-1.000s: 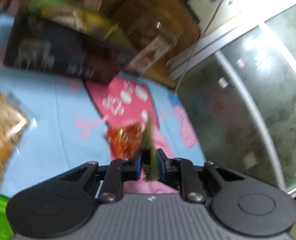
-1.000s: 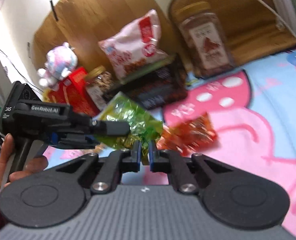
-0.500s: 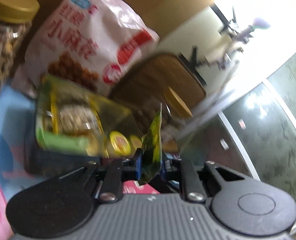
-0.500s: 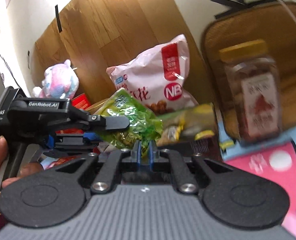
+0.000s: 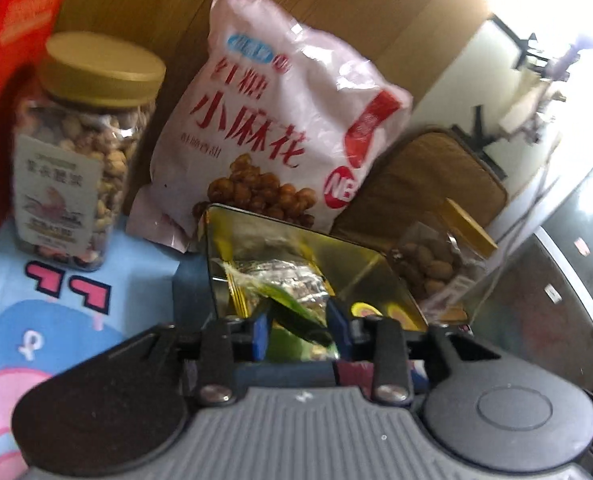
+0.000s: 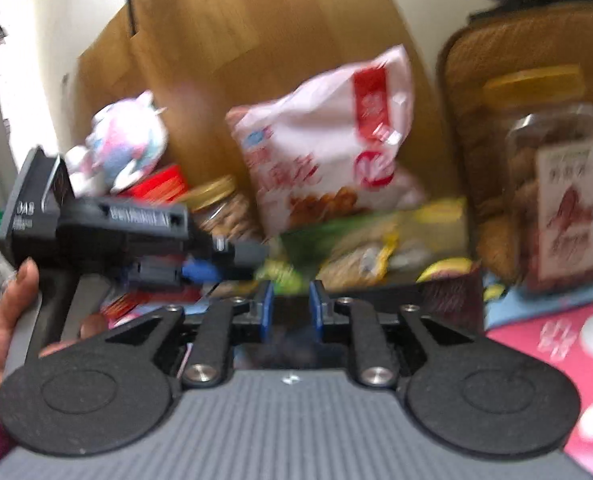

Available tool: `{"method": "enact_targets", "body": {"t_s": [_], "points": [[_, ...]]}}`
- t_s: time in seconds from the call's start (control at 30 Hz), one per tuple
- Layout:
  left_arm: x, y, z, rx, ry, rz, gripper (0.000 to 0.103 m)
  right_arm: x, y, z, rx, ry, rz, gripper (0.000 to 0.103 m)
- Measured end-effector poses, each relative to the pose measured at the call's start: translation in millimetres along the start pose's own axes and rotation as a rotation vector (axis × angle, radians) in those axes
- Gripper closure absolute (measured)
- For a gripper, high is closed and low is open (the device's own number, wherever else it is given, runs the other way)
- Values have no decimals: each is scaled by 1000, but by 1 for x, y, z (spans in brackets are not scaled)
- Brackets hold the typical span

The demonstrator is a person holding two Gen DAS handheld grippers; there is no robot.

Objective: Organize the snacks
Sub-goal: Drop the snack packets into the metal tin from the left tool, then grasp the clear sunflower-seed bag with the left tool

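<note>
My left gripper (image 5: 298, 330) has its jaws apart, with the green snack packet (image 5: 296, 312) lying loose between them, over a green-and-gold bag (image 5: 296, 256) on a dark box. My right gripper (image 6: 290, 306) is open and empty, just short of the same green packet (image 6: 284, 274) and the green-and-gold bag (image 6: 376, 248). The left gripper body (image 6: 136, 236) shows in the right wrist view, hand-held at the left.
A white-pink snack bag (image 5: 280, 128) leans on the wooden board behind. A gold-lidded nut jar (image 5: 80, 148) and a red box (image 5: 4, 80) stand left. A second jar (image 6: 552, 184) stands right by a brown cushion (image 6: 496, 60). A plush toy (image 6: 124, 148) sits far left.
Both grippers carried the green packet up from the cartoon mat to the pile at the back. Both have now opened; the packet lies on the green-and-gold bag.
</note>
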State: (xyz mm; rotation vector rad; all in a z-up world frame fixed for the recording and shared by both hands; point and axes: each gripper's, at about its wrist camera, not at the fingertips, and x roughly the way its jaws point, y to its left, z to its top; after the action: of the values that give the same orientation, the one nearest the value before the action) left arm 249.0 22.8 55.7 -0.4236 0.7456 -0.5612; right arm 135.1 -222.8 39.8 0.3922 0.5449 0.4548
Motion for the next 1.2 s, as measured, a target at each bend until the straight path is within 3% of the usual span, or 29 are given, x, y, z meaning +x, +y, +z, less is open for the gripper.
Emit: {"method": "enact_targets", "body": {"t_s": [0.1, 0.2, 0.3, 0.47, 0.53, 0.63, 0.8, 0.87, 1.0, 1.13, 1.2], "points": [[-27, 1, -12, 26, -15, -3, 63, 17, 3, -13, 8, 157, 45, 68], [-47, 10, -26, -5, 7, 5, 63, 34, 7, -22, 6, 261, 63, 68], [-67, 29, -49, -66, 50, 3, 63, 45, 10, -22, -13, 304, 69, 68], [-75, 68, -99, -249, 202, -43, 65, 64, 8, -16, -41, 356, 82, 65], [-77, 78, -113, -303, 201, -107, 65, 68, 6, -15, -25, 369, 100, 65], [-74, 87, -125, -381, 169, -164, 67, 70, 4, -15, 44, 417, 162, 63], [-66, 87, -125, -387, 143, -156, 78, 56, -12, -29, 259, 525, 318, 65], [-64, 86, -125, -378, 141, -161, 78, 46, -8, -41, 255, 519, 313, 86], [-62, 86, -124, -388, 146, -185, 73, 21, -9, -55, 300, 427, 298, 88], [-71, 88, -121, -403, 110, -203, 49, -2, -24, -59, 407, 336, 307, 90], [-73, 85, -119, -398, 99, -208, 44, -8, -28, -59, 459, 304, 336, 90]]}}
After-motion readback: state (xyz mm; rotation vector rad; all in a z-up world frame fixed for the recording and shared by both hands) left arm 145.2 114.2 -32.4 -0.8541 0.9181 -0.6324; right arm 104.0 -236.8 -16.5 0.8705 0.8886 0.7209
